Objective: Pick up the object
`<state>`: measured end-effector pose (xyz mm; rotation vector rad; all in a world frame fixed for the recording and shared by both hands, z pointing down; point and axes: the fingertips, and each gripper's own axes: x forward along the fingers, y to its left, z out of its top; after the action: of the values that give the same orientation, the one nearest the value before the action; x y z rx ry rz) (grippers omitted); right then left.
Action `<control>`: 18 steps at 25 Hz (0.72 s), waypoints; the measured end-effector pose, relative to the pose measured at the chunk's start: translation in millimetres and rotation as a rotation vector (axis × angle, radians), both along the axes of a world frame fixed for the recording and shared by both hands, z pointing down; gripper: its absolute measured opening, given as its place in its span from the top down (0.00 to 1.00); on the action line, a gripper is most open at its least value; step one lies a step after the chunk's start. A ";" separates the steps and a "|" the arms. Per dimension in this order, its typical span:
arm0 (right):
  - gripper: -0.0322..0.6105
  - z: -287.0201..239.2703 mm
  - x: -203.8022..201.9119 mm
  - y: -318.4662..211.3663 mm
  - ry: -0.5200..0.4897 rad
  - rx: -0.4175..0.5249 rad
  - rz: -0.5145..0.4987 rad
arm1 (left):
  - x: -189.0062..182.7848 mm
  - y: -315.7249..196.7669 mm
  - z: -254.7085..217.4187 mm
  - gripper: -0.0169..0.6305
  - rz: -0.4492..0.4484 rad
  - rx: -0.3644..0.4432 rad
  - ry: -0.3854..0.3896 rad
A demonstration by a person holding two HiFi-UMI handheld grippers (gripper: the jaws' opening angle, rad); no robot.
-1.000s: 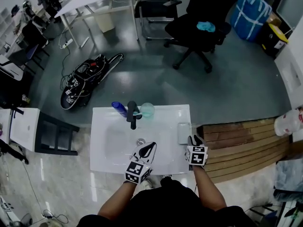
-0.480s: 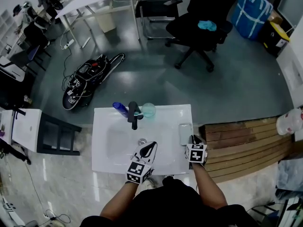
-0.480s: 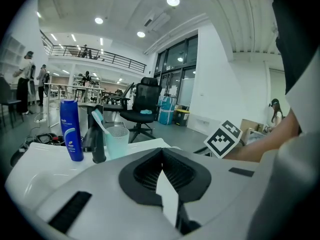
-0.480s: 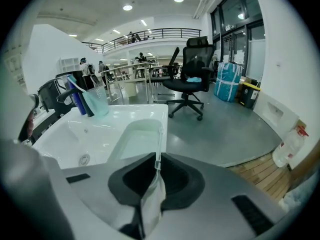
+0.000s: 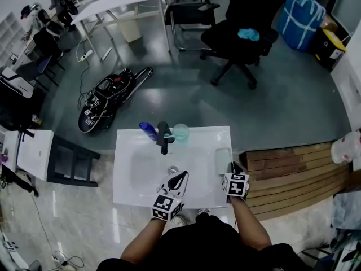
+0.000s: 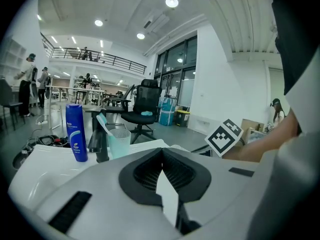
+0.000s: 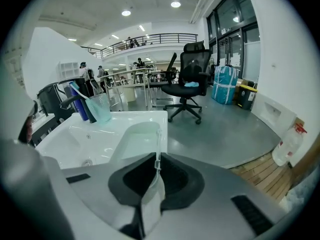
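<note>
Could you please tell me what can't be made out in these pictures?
Print on the blue bottle: too small, left gripper view.
Whether the right gripper pinches the soap dish rim: its own jaws cover the contact, right gripper view.
Distant people: too small, left gripper view.

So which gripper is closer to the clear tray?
Right. The right gripper pinches the clear tray by its near rim; the left gripper is over the sink, left of the tray.

White sink (image 5: 128,192); blue bottle (image 5: 148,131); black faucet (image 5: 163,138); teal cup (image 5: 181,132); pale green tray (image 5: 223,160).
</note>
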<state>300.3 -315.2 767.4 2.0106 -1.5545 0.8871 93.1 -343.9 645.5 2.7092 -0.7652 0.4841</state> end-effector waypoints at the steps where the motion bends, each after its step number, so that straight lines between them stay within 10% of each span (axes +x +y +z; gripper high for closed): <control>1: 0.89 -4.6 -0.9 0.6 0.001 0.008 0.002 | -1.3 1.1 -0.6 0.95 0.000 0.001 0.000; 18: 0.89 -144.9 -33.1 3.8 0.011 0.322 -0.013 | -22.0 10.0 -31.3 0.95 -0.007 0.062 0.044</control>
<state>267.2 -311.4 622.6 2.2134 -1.7959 0.6521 71.1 -333.9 614.2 2.7630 -0.7900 0.4046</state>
